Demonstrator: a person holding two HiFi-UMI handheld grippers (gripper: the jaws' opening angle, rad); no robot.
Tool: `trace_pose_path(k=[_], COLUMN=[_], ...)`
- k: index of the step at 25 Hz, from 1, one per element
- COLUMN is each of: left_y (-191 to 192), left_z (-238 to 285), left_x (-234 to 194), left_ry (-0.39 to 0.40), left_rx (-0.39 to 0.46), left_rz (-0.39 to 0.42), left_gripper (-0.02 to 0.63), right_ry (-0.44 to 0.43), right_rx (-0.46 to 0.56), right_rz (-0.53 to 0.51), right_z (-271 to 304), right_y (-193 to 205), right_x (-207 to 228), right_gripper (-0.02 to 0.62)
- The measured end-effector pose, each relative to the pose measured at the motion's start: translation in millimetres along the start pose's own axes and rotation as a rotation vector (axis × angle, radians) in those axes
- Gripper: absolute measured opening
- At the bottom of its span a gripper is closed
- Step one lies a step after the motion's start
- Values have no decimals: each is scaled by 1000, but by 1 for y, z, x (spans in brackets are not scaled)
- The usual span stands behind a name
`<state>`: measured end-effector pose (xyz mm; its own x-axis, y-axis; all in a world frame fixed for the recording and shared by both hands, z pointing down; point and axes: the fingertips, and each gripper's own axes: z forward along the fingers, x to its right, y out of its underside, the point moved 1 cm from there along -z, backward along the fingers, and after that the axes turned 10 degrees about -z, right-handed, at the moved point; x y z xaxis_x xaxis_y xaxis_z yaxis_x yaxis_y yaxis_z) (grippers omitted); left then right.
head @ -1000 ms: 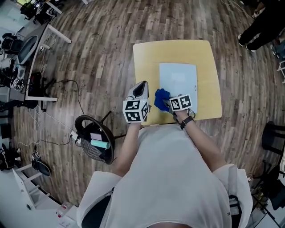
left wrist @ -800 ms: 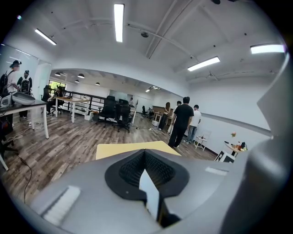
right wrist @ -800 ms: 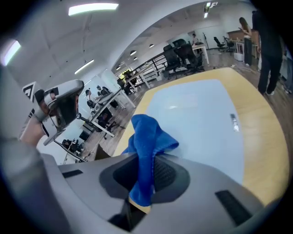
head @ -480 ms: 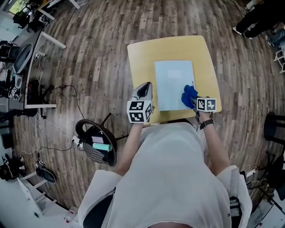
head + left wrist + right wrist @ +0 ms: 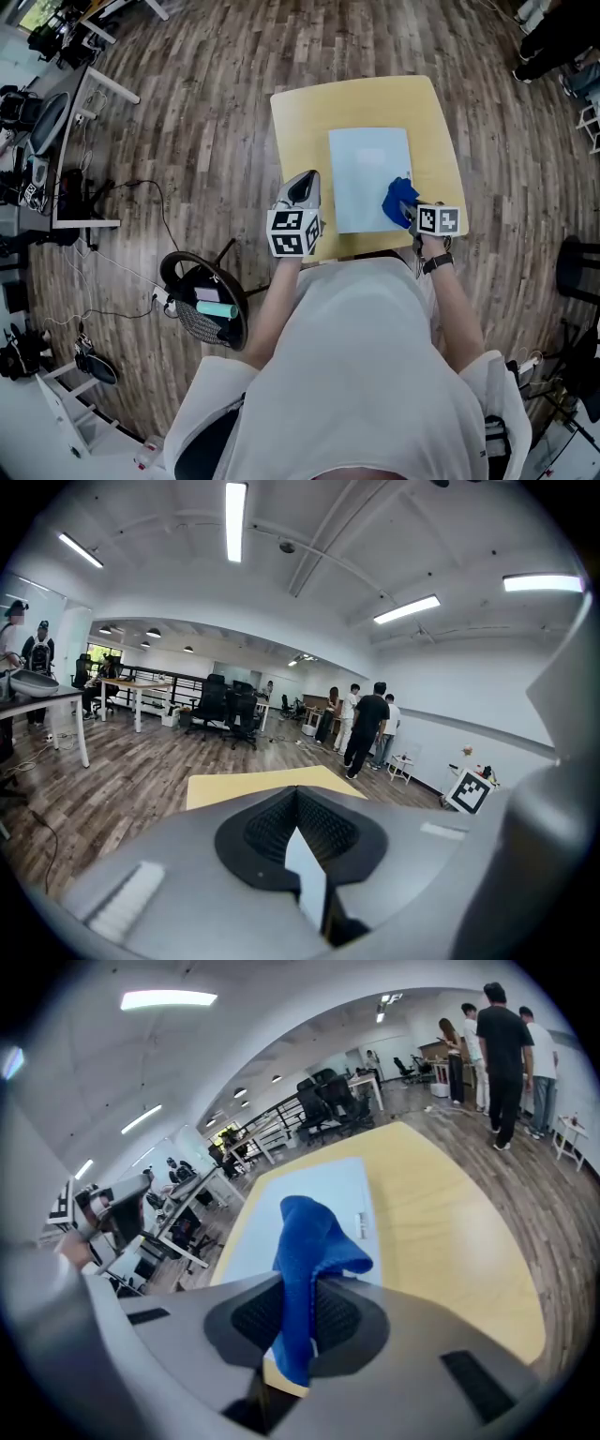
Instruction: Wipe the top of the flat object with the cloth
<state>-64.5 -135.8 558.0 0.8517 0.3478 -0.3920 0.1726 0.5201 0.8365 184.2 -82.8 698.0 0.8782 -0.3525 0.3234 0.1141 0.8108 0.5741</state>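
Right claw (image 5: 406, 213): closed on the bright blue cloth (image 5: 397, 198). In the right gripper view the cloth is pinched between the two dark ribbed pads (image 5: 253, 1314). One end hangs below the jaws and a folded lobe stands up above them.

Pale blue flat rectangular sheet (image 5: 367, 169): it lies flat on the square yellow wooden table (image 5: 309, 117), long side running away from me, roughly centred. A small white tag (image 5: 362, 1225) sits near its right edge.

Cloth position: in the head view it covers the near right part of the sheet, right at the sheet's right edge. I cannot confirm from either view whether the cloth presses on the surface or rides just above it.

Left claw (image 5: 302, 182): jaws together, nothing between them. The left gripper view shows only the pads meeting in a narrow V. This claw is over the near left part of the table, just beside the sheet's left edge and not touching it. It points level across the room, with the table's far edge visible beyond the jaws.

The two marker cubes (image 5: 292, 233) face up toward the head camera. The two claws are well apart, with the width of the sheet between them.

Surroundings: dark wood-plank floor (image 5: 206, 112) and a round black wire basket (image 5: 201, 306) on the floor to my left.
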Motion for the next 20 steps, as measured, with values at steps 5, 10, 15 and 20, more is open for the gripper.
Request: trace_pose_path(k=[5, 10, 15, 20], left_y=[-1, 6, 11, 12], left_z=[-11, -22, -29, -20], left_x=[-17, -32, -37, -34], left_ry=[-38, -73, -82, -63], left_rx=[15, 16, 12, -1], left_rz=[-26, -46, -50, -42], left_gripper=[8, 8, 8, 8], right_ry=[-233, -399, -373, -305], right_rx=[-14, -111, -212, -169], right_rz=[-73, -157, -256, -147], right_z=[27, 68, 94, 77], right_y=[-20, -6, 25, 32], right_x=[-93, -168, -178, -136], right_gripper=[55, 55, 55, 55])
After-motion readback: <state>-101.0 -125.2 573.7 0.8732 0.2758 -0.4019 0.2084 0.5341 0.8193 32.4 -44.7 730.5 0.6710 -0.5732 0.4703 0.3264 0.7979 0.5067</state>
